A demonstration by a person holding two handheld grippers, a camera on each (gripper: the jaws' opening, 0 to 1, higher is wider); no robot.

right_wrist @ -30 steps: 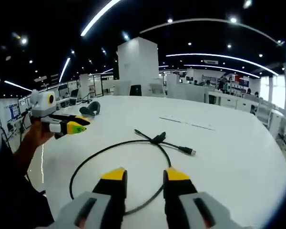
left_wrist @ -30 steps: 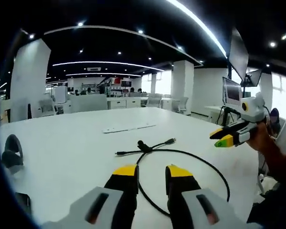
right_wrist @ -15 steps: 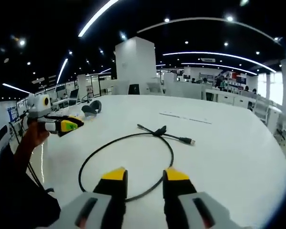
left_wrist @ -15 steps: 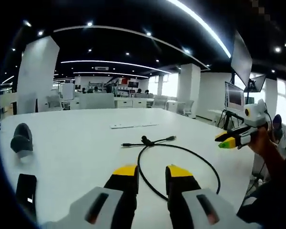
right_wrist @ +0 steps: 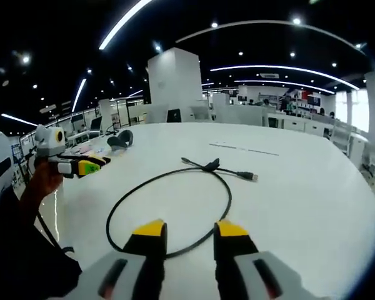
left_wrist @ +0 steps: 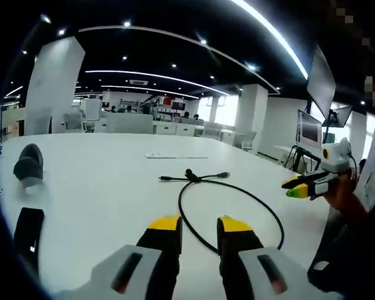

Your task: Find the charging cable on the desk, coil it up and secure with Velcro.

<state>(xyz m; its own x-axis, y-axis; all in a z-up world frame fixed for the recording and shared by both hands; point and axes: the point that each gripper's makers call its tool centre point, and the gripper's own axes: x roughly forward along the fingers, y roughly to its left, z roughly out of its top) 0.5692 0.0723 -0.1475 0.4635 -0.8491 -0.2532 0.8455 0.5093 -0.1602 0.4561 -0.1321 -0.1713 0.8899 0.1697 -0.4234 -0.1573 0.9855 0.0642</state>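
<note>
Black charging cable looped on the white desk, ends crossing at a Velcro strap — well ahead of both claws. Left claw slightly parted, holding nothing, above the loop's near edge. Right claw likewise — narrow gap, empty. Dark headset far off to the side.

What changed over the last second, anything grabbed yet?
Nothing grabbed. Both views drew back and tilted with the hands. The thin black charging cable lies as before in one loose loop on the white desk, its ends crossed under a black strap. Left claw and right claw stay open and empty, above the desk.
</note>
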